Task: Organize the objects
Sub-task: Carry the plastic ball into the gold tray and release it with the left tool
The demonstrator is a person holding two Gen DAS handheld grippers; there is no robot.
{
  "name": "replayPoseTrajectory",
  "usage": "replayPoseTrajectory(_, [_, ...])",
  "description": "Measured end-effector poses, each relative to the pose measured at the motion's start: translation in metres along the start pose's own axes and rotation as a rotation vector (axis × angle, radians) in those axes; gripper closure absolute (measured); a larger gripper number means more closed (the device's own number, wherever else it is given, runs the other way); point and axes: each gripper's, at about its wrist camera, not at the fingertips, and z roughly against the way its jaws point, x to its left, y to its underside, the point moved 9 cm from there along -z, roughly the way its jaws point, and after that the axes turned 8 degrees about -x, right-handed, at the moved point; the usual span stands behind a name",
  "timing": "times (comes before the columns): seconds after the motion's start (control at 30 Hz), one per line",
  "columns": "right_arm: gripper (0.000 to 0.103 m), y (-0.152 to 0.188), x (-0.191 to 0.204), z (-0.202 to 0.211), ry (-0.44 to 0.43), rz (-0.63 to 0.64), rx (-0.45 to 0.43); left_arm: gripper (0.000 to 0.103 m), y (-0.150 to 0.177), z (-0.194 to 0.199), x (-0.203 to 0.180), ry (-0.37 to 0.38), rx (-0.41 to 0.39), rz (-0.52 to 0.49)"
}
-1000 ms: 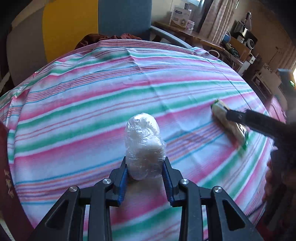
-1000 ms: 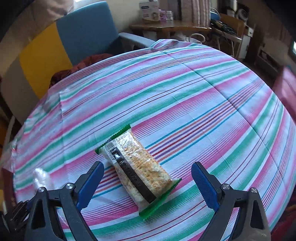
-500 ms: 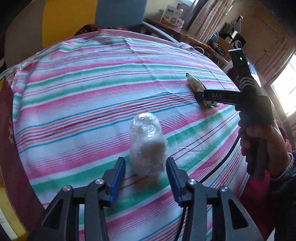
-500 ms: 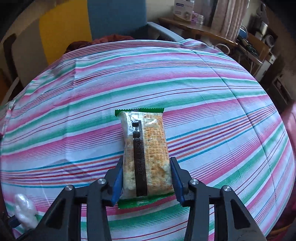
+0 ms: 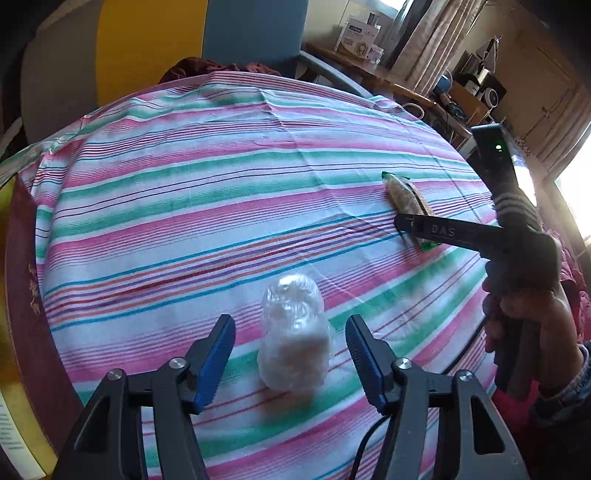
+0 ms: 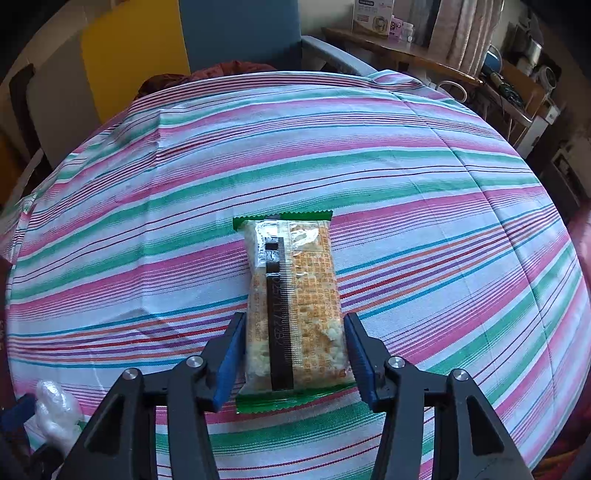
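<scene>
A clear-plastic-wrapped white bundle (image 5: pixel 293 339) stands on the striped tablecloth (image 5: pixel 184 184). My left gripper (image 5: pixel 290 321) straddles it; its jaws are opening, with a gap on each side of the bundle. A green-edged cracker packet (image 6: pixel 291 295) lies flat on the cloth, lengthwise between the blue pads of my right gripper (image 6: pixel 293 321). Those jaws are opening too, and the pads stand just beside the packet's long edges. In the left wrist view the right gripper (image 5: pixel 406 229) reaches over the packet (image 5: pixel 402 194) from the right. The bundle (image 6: pixel 55 410) shows at the lower left of the right wrist view.
A person's hand (image 5: pixel 528 306) grips the right tool's handle at the table's right edge. A blue and yellow chair (image 6: pixel 240 33) stands behind the table. A wooden side table with boxes (image 6: pixel 373 18) is at the back right. A dark red object (image 5: pixel 22 277) borders the table's left edge.
The left jaws let go of the bundle and spread apart. The right jaws went from wide open to close around the packet, now lying lengthwise, then eased off slightly.
</scene>
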Motion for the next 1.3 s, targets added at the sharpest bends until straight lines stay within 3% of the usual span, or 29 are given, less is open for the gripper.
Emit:
replayPoseTrajectory(0.13, [0.039, 0.001, 0.003, -0.002, -0.011, 0.009, 0.007, 0.068, 0.003, -0.015, 0.006, -0.024, 0.030, 0.006])
replayPoseTrajectory(0.23, [0.038, 0.002, 0.004, -0.001, -0.008, 0.021, 0.006, 0.069, 0.006, -0.014, 0.008, -0.023, -0.002, -0.003])
replayPoseTrajectory(0.33, [0.056, 0.002, 0.007, 0.002, -0.008, 0.043, -0.010, 0.069, 0.011, -0.004, 0.009, -0.082, -0.042, -0.062])
replayPoseTrajectory(0.43, [0.056, 0.001, 0.015, 0.004, -0.022, 0.064, -0.021, 0.069, 0.017, 0.010, 0.013, -0.135, -0.084, -0.103])
replayPoseTrajectory(0.83, [0.053, 0.004, 0.030, 0.000, -0.057, 0.113, -0.027, 0.069, 0.013, 0.093, 0.025, -0.205, -0.264, -0.111])
replayPoseTrajectory(1.3, [0.056, 0.007, 0.035, 0.005, 0.006, 0.188, -0.059, 0.069, 0.019, 0.147, 0.072, -0.272, -0.337, -0.022])
